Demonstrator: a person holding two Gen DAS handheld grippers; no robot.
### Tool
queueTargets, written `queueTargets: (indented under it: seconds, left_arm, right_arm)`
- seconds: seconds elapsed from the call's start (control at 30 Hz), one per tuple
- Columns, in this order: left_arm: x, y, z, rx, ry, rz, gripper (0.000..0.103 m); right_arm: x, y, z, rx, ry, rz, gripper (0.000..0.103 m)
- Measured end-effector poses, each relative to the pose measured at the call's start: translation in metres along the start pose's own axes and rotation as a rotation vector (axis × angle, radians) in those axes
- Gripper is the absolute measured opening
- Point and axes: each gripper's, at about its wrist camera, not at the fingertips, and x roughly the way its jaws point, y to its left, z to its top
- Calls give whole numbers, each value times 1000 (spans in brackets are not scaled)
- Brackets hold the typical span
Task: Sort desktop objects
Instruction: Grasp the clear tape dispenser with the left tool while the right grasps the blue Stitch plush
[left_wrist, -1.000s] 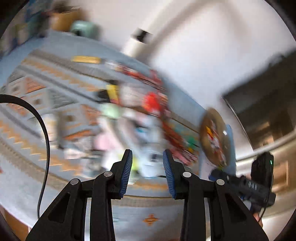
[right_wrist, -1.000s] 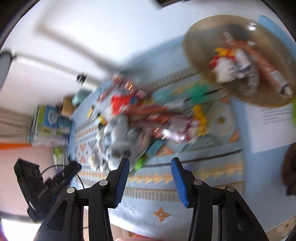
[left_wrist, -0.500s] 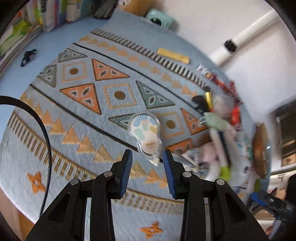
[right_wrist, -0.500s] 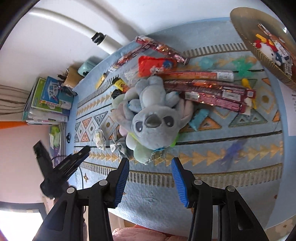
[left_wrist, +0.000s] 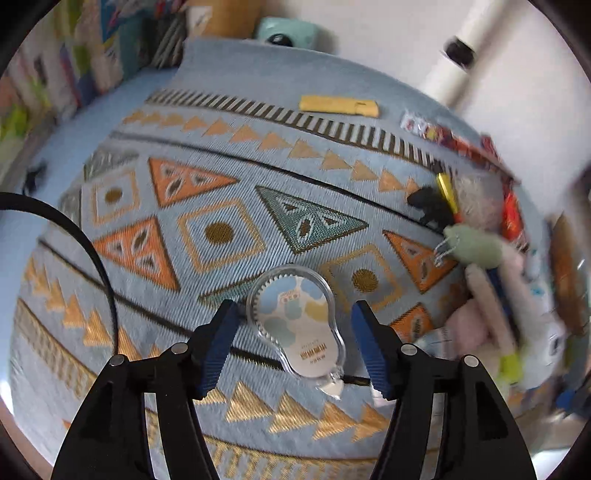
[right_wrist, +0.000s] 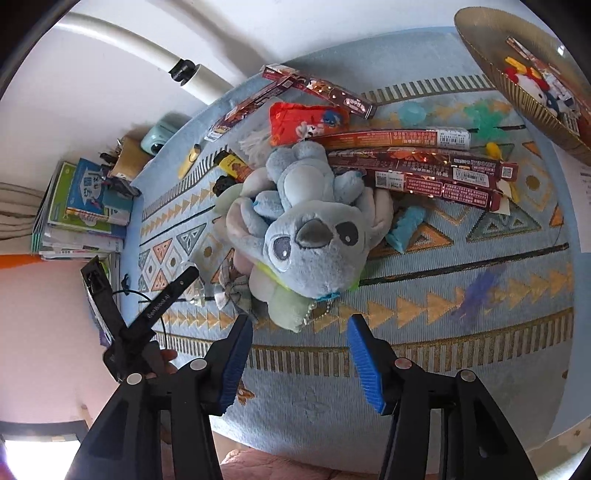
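Left wrist view: a clear tape dispenser (left_wrist: 301, 325) lies flat on the patterned cloth (left_wrist: 221, 232), between the blue pads of the left gripper (left_wrist: 295, 347). Those jaws have just been opening and stand wide apart, one pad at 9 o'clock of the dispenser and one at 3 o'clock, neither pressing on it; whether the left pad grazes its rim is hard to tell. The dispenser's narrow tip points toward 5 o'clock. Farther out, at 1 o'clock, a yellow bar (left_wrist: 338, 105) lies near the cloth's far edge. At 3 o'clock a blurred heap holds a black clip (left_wrist: 430, 206), a yellow pen (left_wrist: 447, 192) and a pale green soft shape (left_wrist: 474, 247). A black cable (left_wrist: 92, 258) curves in at 9 o'clock.

In the right wrist view the right gripper (right_wrist: 299, 360) has also just been opening; its pads are apart with only cloth between them, touching nothing. A blue plush (right_wrist: 306, 229) lies at 12 o'clock, just beyond the fingertips. Long red boxes (right_wrist: 424, 166) spread at 1 o'clock, a red packet (right_wrist: 306, 120) behind the plush. A gold tray (right_wrist: 517, 85) with small items sits at 2 o'clock. Books (right_wrist: 81, 206) are stacked at 9 o'clock, and the left gripper shows at 8 o'clock, over the dispenser.
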Motion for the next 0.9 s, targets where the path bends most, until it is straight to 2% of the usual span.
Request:
queueTargets:
  seconds: [0.07,0.1,0.13,0.2,0.27,0.4,0.47,0.57,0.73,0.83,0.9]
  left_arm:
    - [2,-10,-3,64,-17,45,61]
    - [3,-15,-6,101,-27,68,57]
    - [3,-18,-8,134,-44,70,52]
    - [1,-18,-9,159,-45,54,50]
    - [1,-16,-8,161,-41,43,46]
    - [-4,-6,-6,144,-24,-19,46]
    - [-11,-5,-8,143,-23,-41,46]
    - [-16,-2,-9,156,-24,-53,46]
    - [-20,2,-12,148,-15,-69,46]
    - [-22,3,-15,143,-11,-72,46]
    - [-24,4,-16,140,-11,-74,46]
  right_arm:
    - [3,3,0,-8,5,-11,52]
    - [5,4,1,-10,7,-15,52]
    - [6,5,2,-12,3,-17,52]
    - [7,7,5,-24,-16,-26,52]
    - [7,11,9,-62,-50,-56,52]
    - [12,27,18,-202,-110,-132,58]
    - [19,36,20,-280,-112,-169,58]
    - [33,46,21,-375,-111,-226,65]
    - [58,54,21,-529,-117,-425,66]
    - [70,47,28,-525,-115,-443,66]
    - [70,39,33,-480,-127,-402,66]
